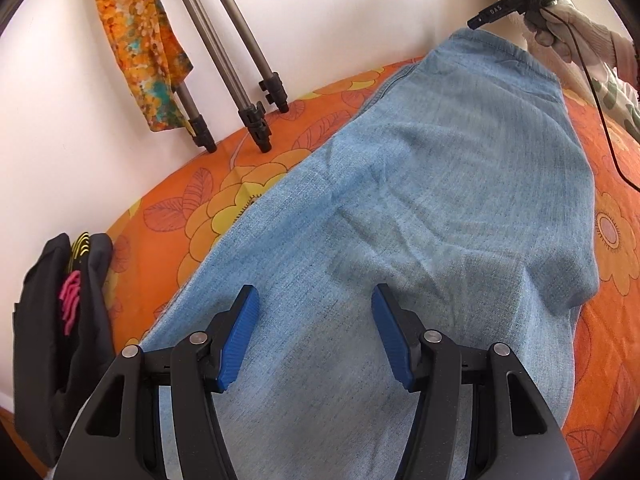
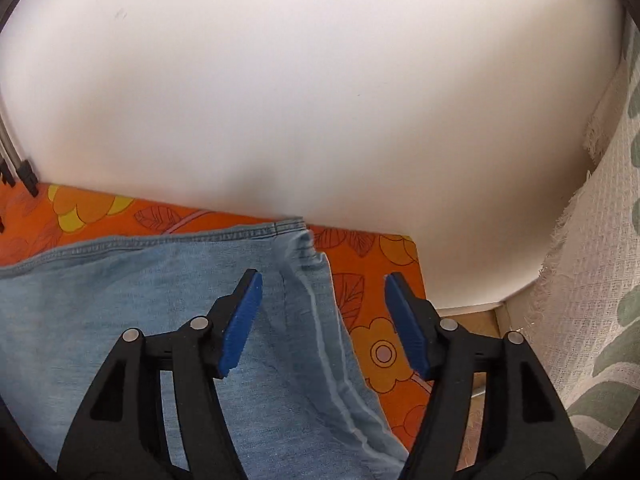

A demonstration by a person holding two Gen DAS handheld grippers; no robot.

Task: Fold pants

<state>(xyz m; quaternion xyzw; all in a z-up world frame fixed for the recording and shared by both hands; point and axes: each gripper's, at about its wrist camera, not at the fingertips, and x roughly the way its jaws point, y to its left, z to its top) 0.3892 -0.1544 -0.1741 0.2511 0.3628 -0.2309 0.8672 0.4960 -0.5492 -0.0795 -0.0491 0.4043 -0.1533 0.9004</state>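
At the far left of the left wrist view, a dark bag [image 1: 60,344] with pink and yellow trim hangs at the edge of the surface. Beside it, the orange flowered cloth [image 1: 168,216] covers the surface that bears the pants; whether that is a bed or a desk I cannot tell. Against the white wall [image 1: 340,20] hangs an orange patterned scarf [image 1: 136,40], and next to it the tripod legs [image 1: 236,80] stand with their feet on the cloth. The light blue denim pants [image 1: 420,208] lie flat and lengthwise across the cloth, wrinkled in the middle. The left gripper [image 1: 315,336] hovers over them, its jaws moderately wide with only flat denim beneath them, gripping nothing. At the far upper right, a gloved hand [image 1: 576,36] holds the other tool near the pants' far end.

In the right wrist view, the pants' hemmed edge [image 2: 168,240] runs along the wall, and the right gripper [image 2: 323,324] stands with jaws wide apart over the seamed side edge, empty. A white woven throw [image 2: 592,280] with green leaves hangs at the right.
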